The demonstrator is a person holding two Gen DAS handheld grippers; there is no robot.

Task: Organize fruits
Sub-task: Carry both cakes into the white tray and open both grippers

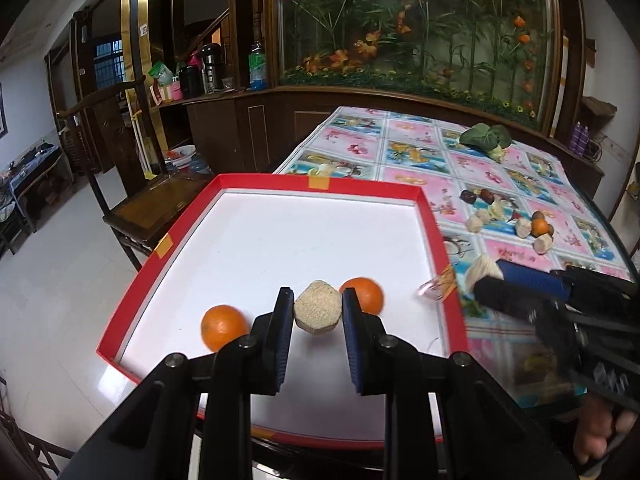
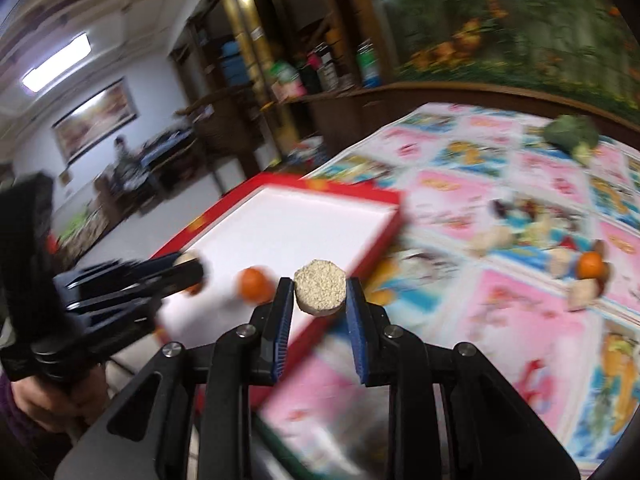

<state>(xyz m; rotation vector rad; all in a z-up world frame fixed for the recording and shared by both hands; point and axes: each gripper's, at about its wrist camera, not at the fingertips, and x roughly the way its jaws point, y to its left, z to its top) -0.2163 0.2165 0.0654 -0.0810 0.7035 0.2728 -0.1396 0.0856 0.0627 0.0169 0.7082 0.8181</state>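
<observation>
My left gripper (image 1: 318, 312) and right gripper (image 2: 320, 292) each clench a beige grainy fruit piece (image 1: 318, 309), above the red tray (image 1: 256, 182) holding two oranges (image 1: 224, 326), to drop them there.

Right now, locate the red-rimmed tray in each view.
Left wrist: red-rimmed tray fills the centre, ahead of the left gripper.
Right wrist: left of centre, beyond the right gripper.
Shared landmark: leafy green vegetable, far right on the tablecloth.

Light: bright, even indoor light; ceiling lamp (image 2: 56, 63) glares white
Left wrist view: sharp, edges bowed
Right wrist view: heavily motion-blurred
</observation>
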